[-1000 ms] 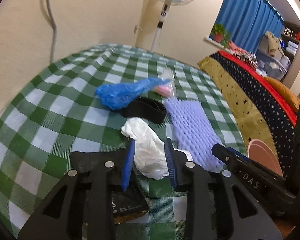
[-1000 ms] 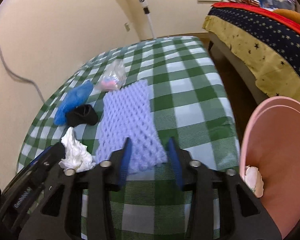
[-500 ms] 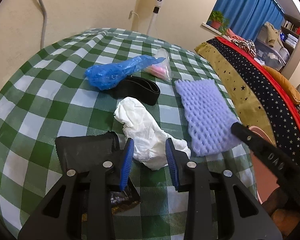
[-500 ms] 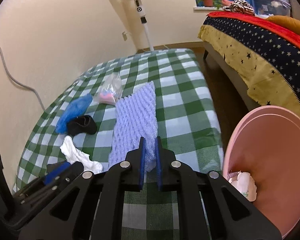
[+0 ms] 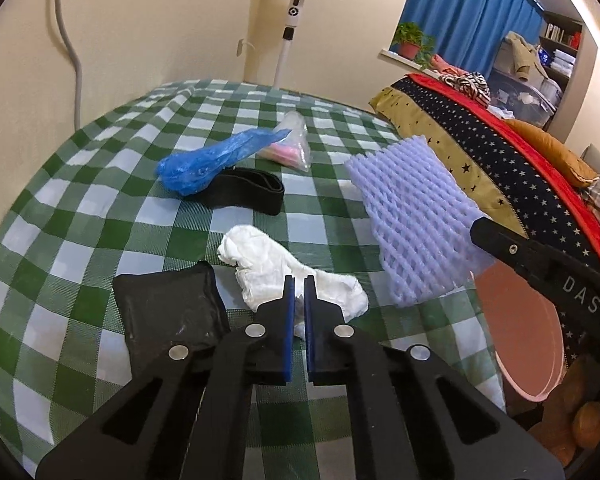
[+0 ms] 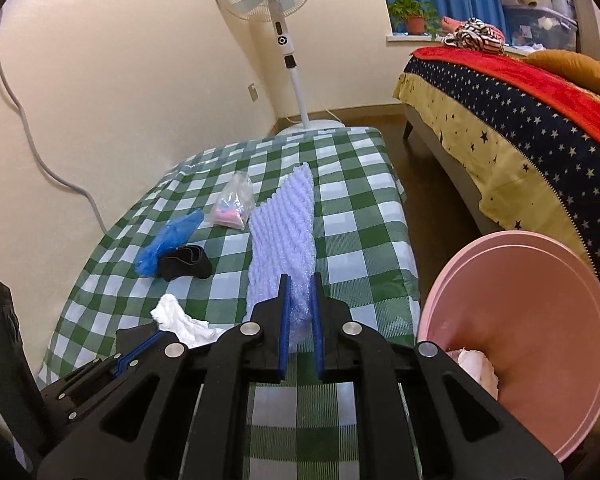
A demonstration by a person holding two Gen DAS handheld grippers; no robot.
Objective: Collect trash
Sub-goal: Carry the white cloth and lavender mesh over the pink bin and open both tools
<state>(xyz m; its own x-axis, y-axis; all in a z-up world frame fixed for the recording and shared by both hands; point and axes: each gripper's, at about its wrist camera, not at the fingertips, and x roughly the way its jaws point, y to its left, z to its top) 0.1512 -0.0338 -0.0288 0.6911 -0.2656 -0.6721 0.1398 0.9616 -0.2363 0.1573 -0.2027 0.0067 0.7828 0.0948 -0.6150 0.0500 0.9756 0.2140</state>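
My left gripper [image 5: 297, 286] is shut on the near end of a crumpled white tissue [image 5: 268, 264] lying on the green checked table [image 5: 80, 216]. My right gripper [image 6: 300, 286] is shut on the near edge of a lilac foam net [image 6: 288, 220], which hangs lifted and tilted above the table; it also shows in the left wrist view [image 5: 412, 216]. A pink bin [image 6: 528, 320] stands at the right beside the table with a white wad [image 6: 476, 364] inside. The tissue also shows in the right wrist view [image 6: 176, 318].
On the table lie a blue plastic glove [image 5: 212, 160], a black band [image 5: 244, 192], a clear bag with pink contents [image 5: 288, 148] and a black pouch [image 5: 168, 308]. A fan [image 6: 276, 20] stands behind the table. A bed [image 6: 520, 120] is at the right.
My left gripper has shut on the white tissue. My right gripper shut on the foam net half a second ago and has since lifted its near edge off the table.
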